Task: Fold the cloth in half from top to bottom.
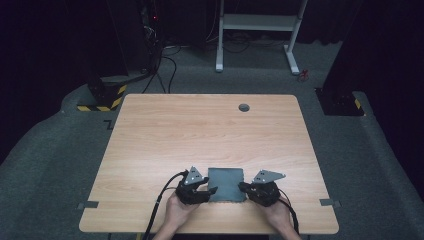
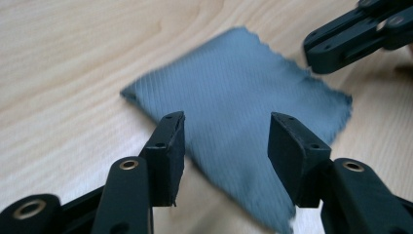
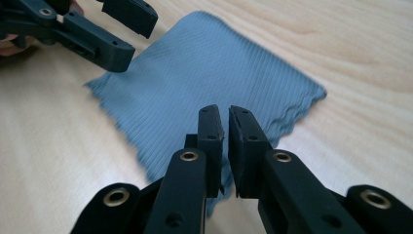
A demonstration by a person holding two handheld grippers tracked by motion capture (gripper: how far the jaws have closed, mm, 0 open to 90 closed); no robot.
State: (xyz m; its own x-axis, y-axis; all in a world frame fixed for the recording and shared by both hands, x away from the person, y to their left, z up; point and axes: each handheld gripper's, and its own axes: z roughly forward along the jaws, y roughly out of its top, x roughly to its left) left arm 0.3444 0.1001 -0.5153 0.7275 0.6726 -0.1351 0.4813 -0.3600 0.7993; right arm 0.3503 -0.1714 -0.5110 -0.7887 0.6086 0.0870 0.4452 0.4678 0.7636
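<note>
A grey-blue ribbed cloth (image 1: pixel 226 184) lies flat near the wooden table's front edge, between the two grippers. My left gripper (image 1: pixel 212 192) is at its left edge; in the left gripper view its jaws stand open (image 2: pixel 226 131) over the cloth (image 2: pixel 234 92), which has a frayed border. My right gripper (image 1: pixel 243 187) is at the right edge. In the right gripper view its jaws are almost together (image 3: pixel 223 119) above the cloth's near edge (image 3: pixel 209 68), with nothing seen between them. Each view also shows the other gripper: the left gripper (image 3: pixel 134 39) and the right gripper (image 2: pixel 316 56).
The wooden table (image 1: pixel 200 125) has a round cable hole (image 1: pixel 244 107) near its far edge. Grey tape tabs (image 1: pixel 88 204) mark the front corners. Beyond the table stand a white desk frame (image 1: pixel 257 30) and a cabinet with trailing cables (image 1: pixel 150 50).
</note>
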